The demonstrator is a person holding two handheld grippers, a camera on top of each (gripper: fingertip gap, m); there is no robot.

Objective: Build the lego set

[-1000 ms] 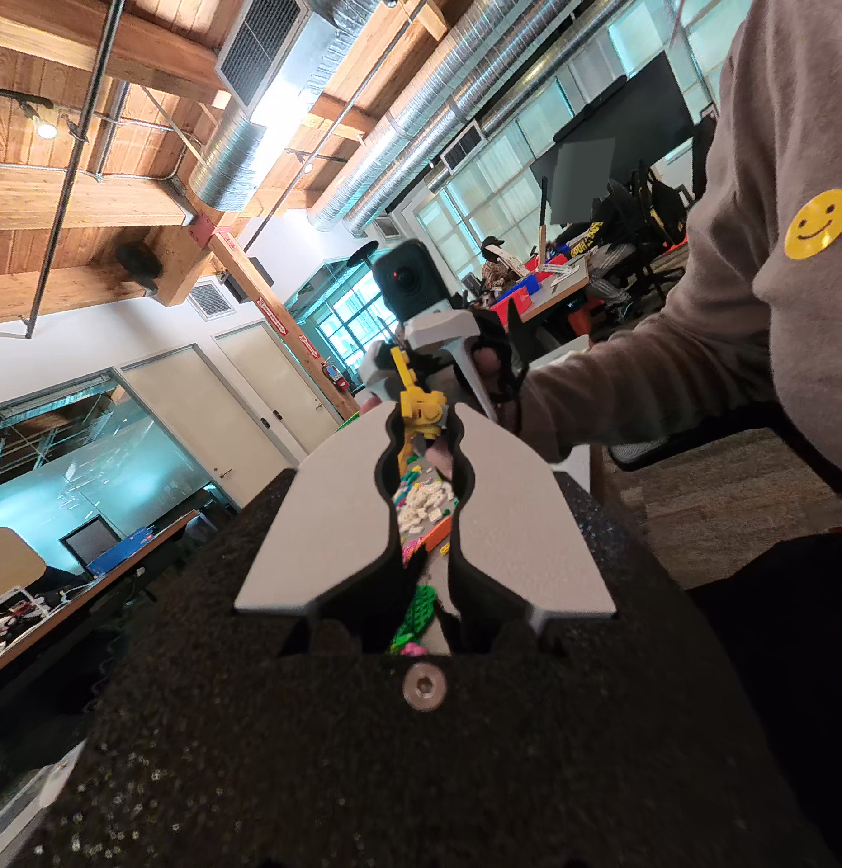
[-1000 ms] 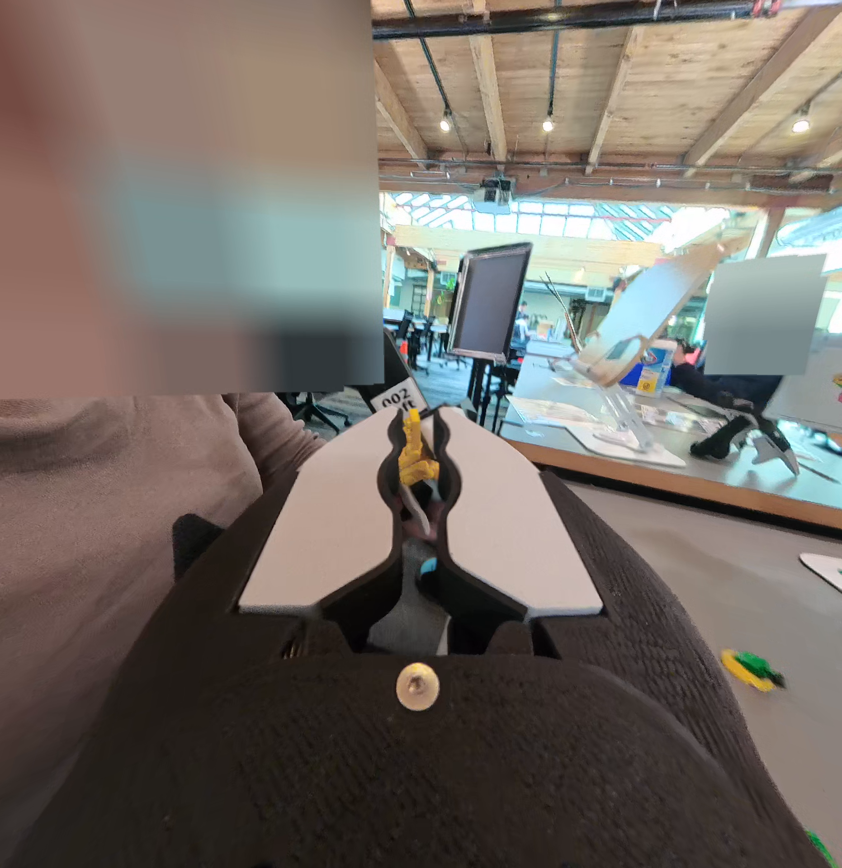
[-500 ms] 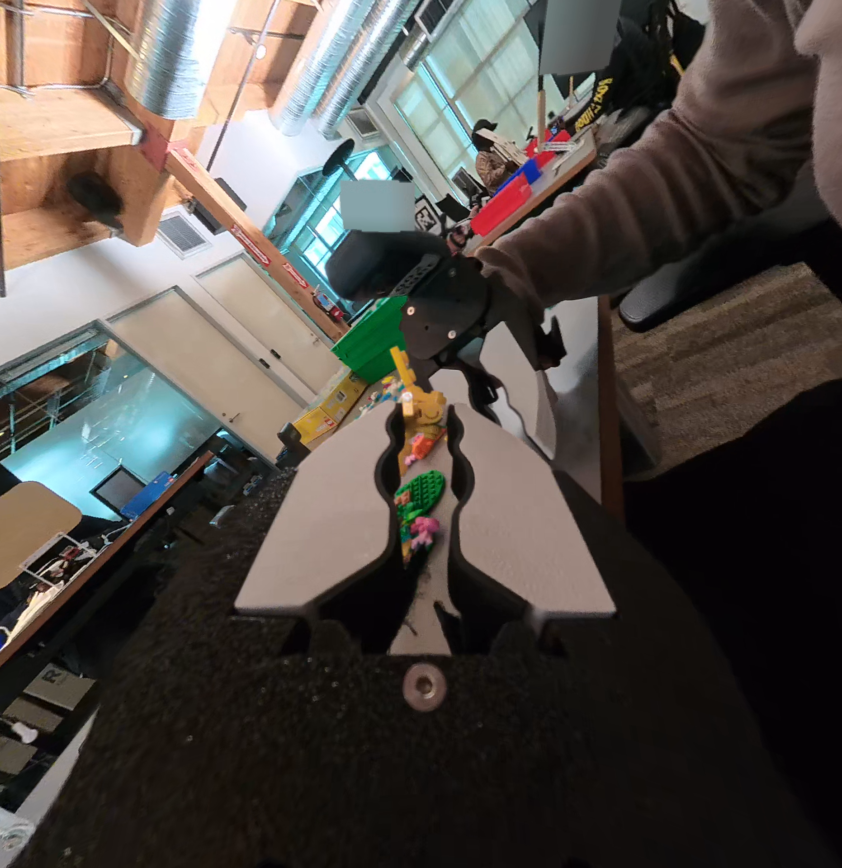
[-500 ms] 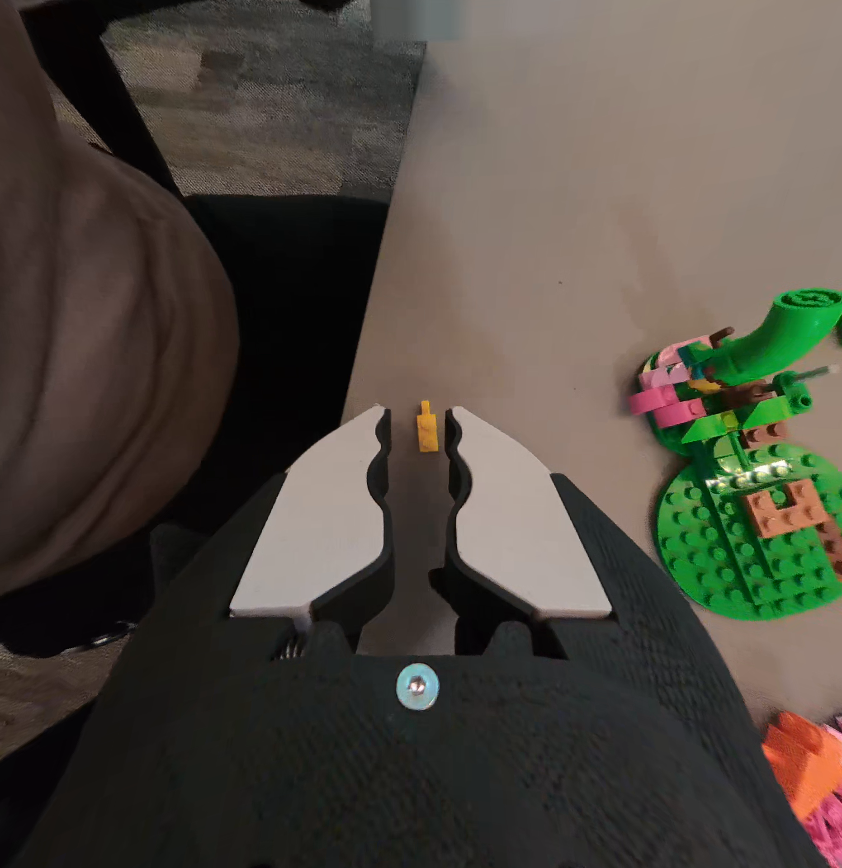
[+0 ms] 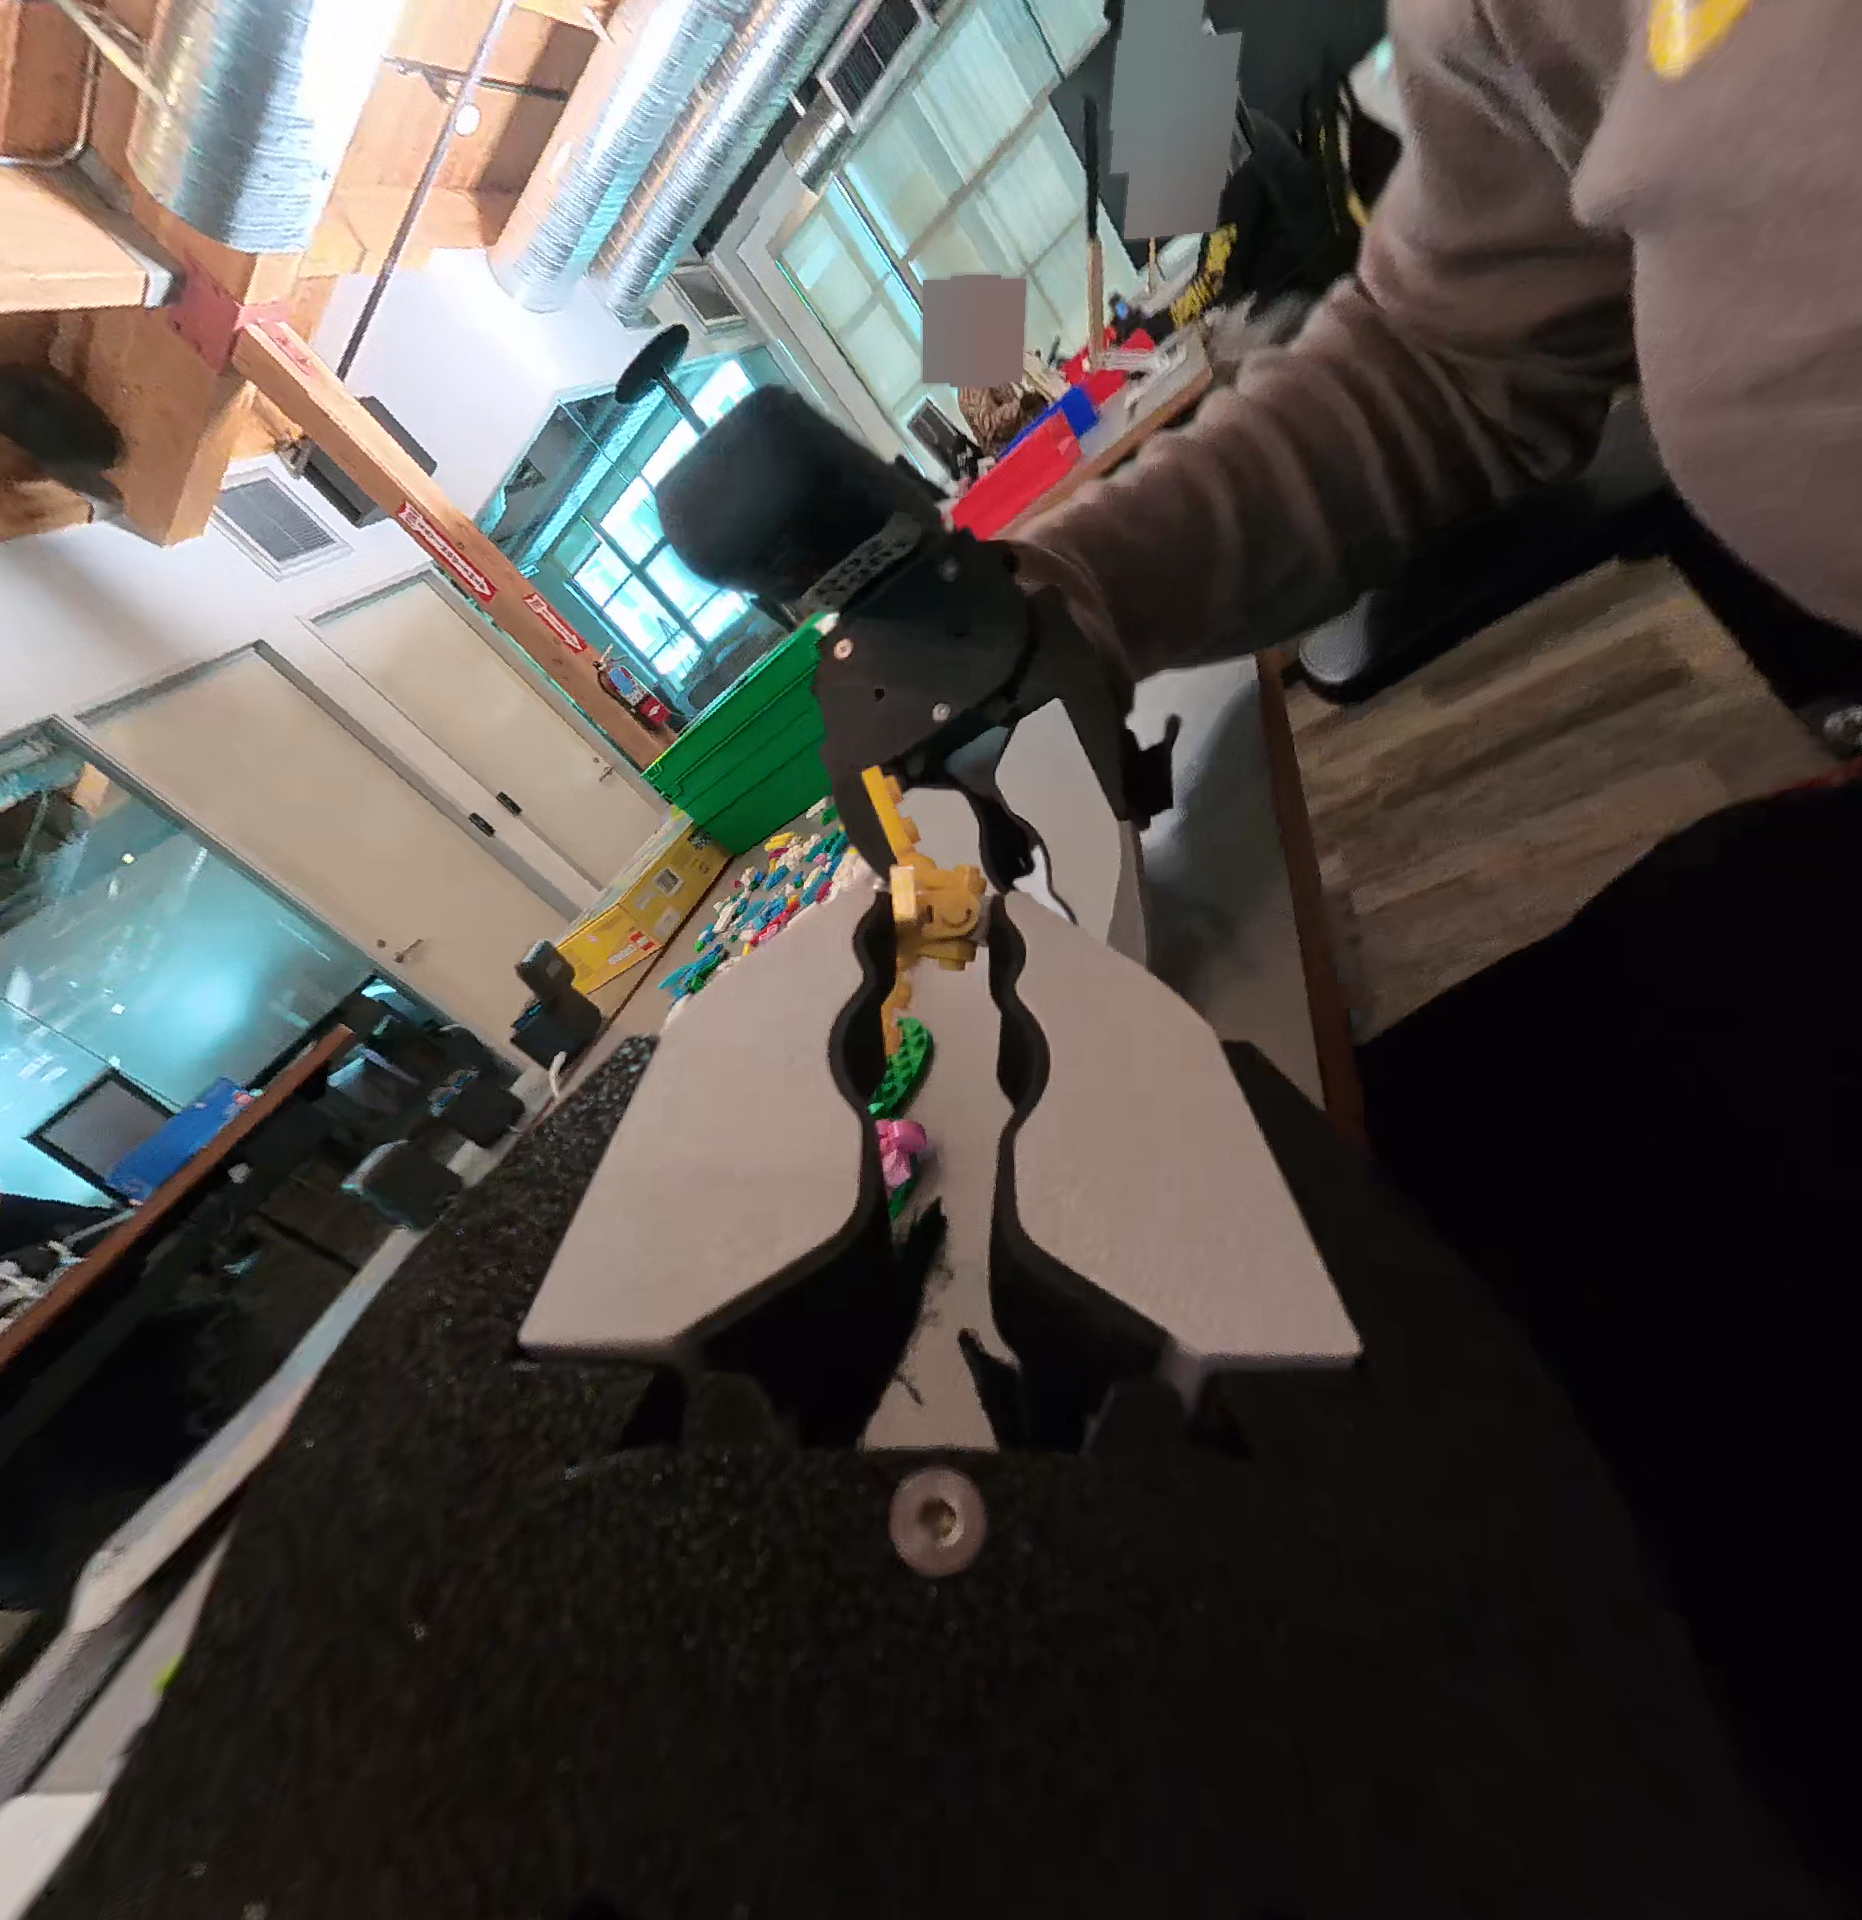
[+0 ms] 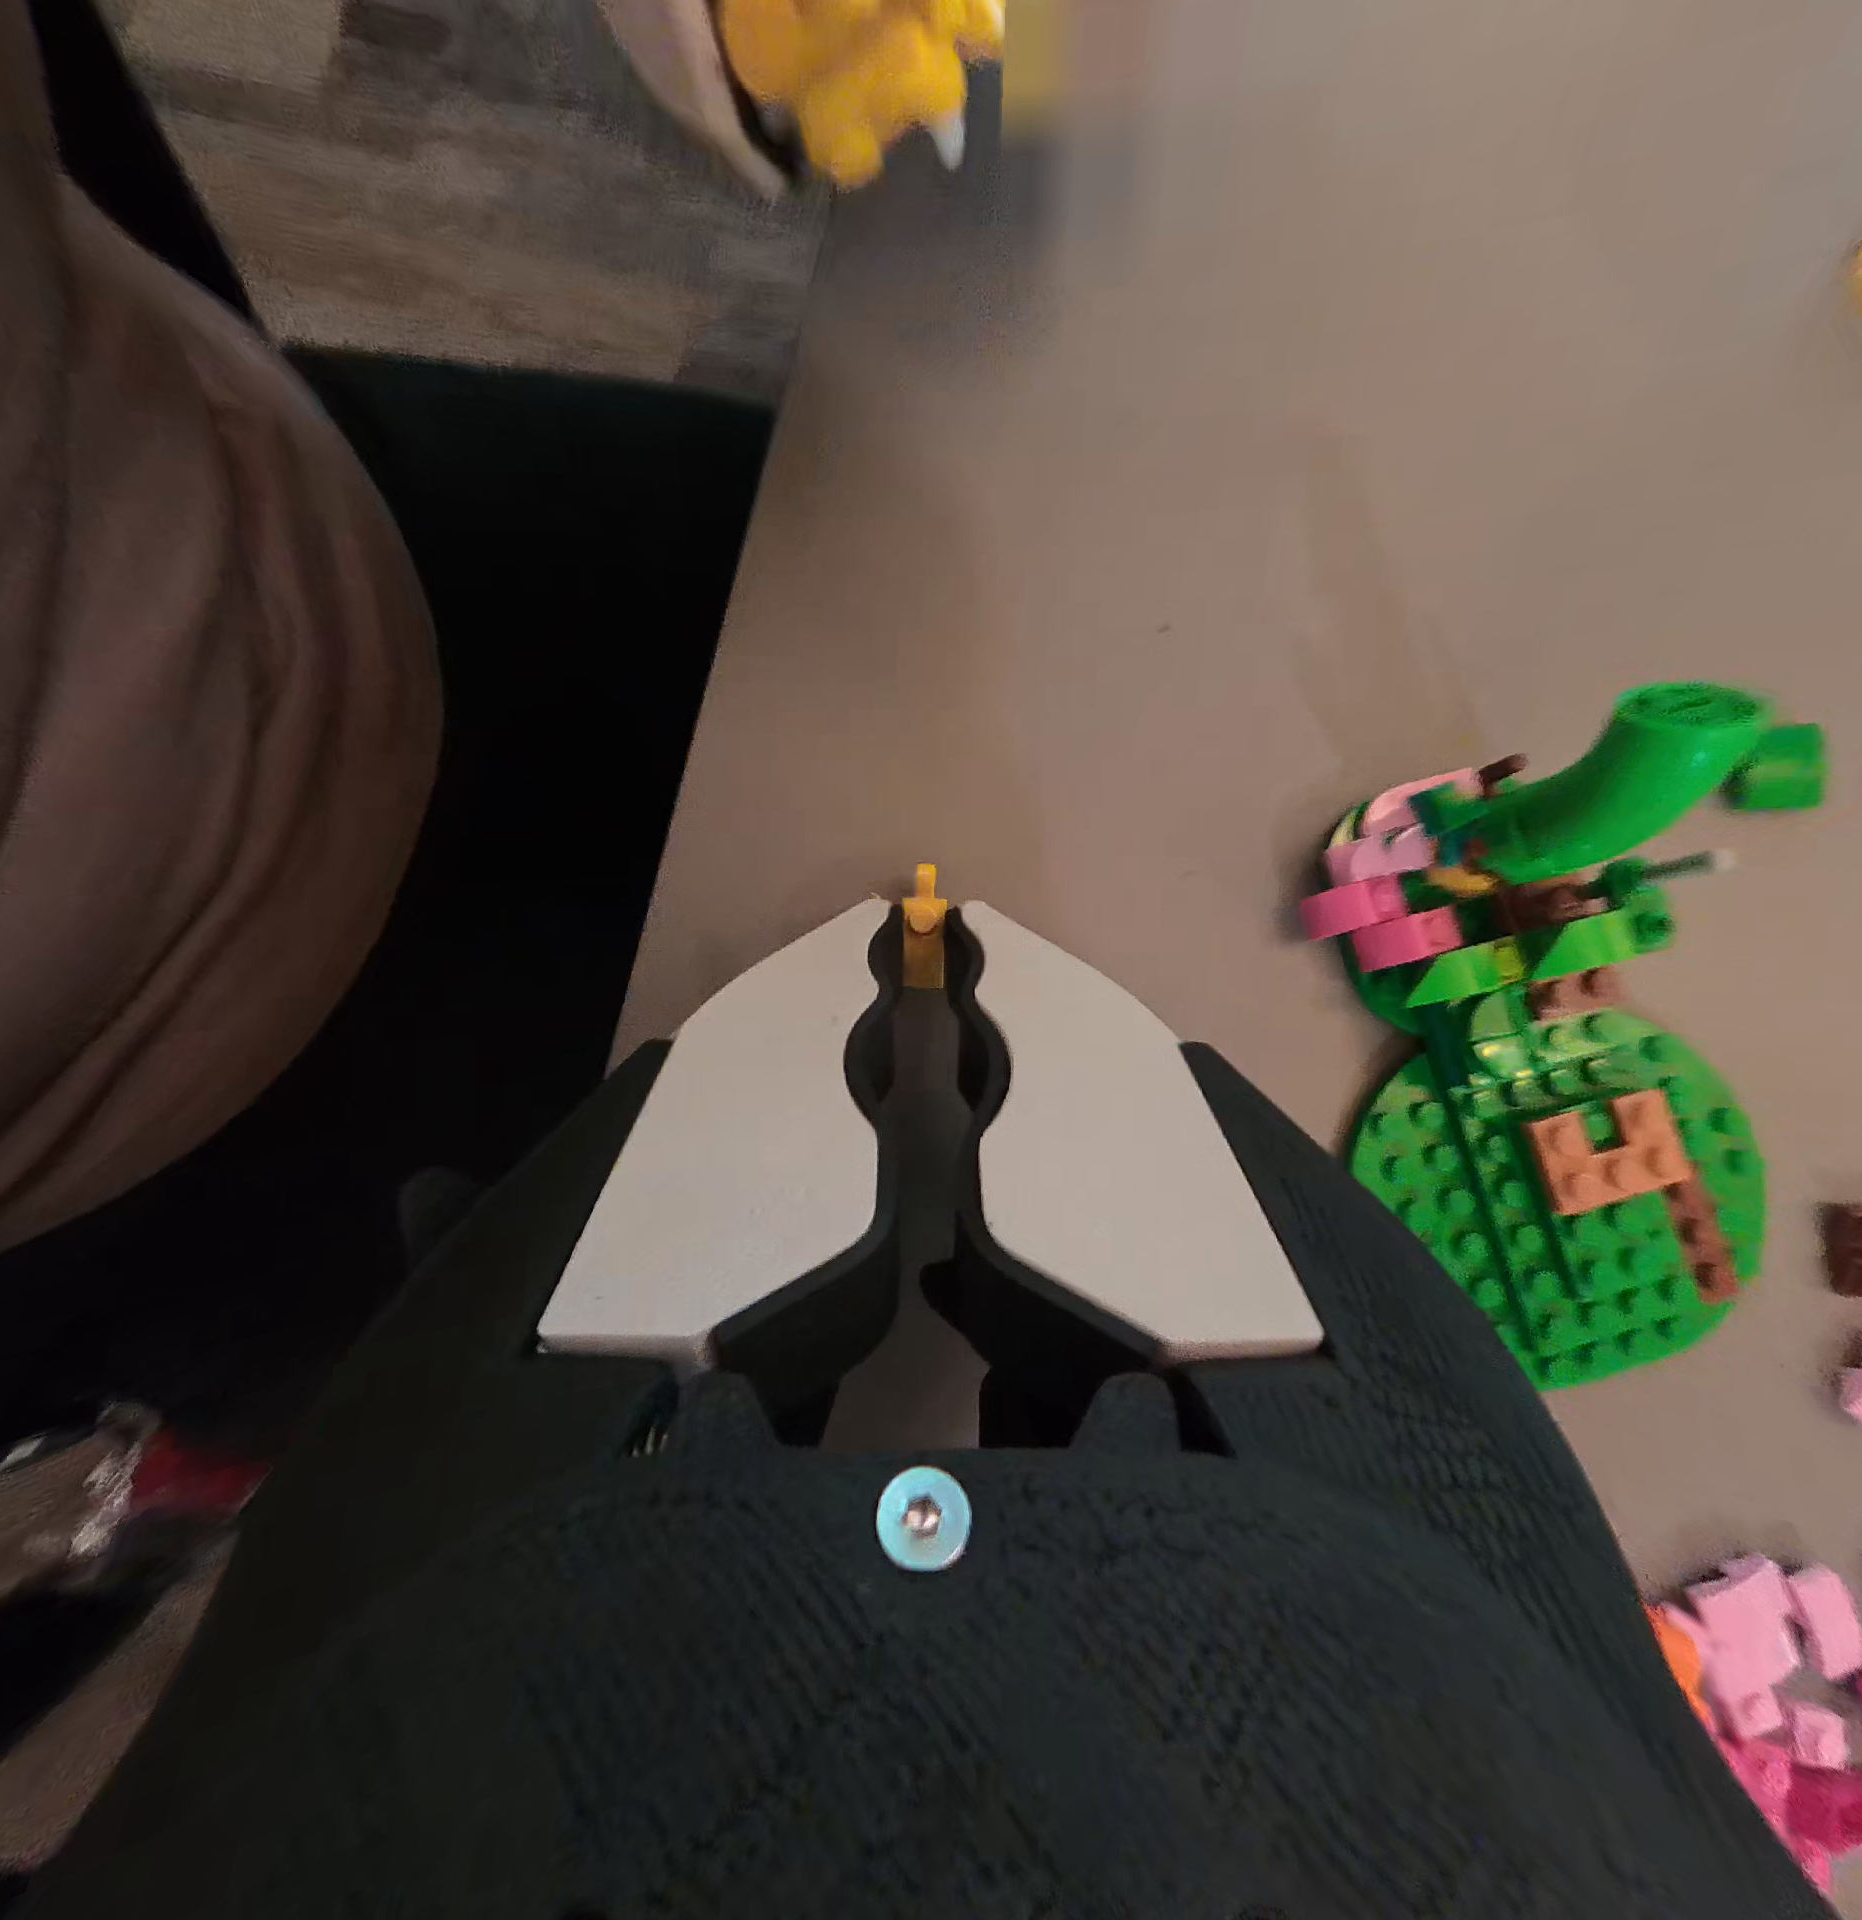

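Clenched jaws of the right gripper [image 6: 922,909] pinch a small yellow piece [image 6: 921,940] at their tips, low over the grey desk [image 6: 1166,499] near its left edge. Right of them in that frame lies the green lego build [image 6: 1550,1091], with pink bricks [image 6: 1779,1683] at the lower right. In the left wrist view, the left gripper [image 5: 937,914] has its jaws closed on a yellow lego assembly [image 5: 932,904] at frame centre. Beyond it the right gripper shows, held by a person's grey sleeve [image 5: 1322,457]. Loose bricks [image 5: 771,904] and a green bin [image 5: 750,748] sit farther back.
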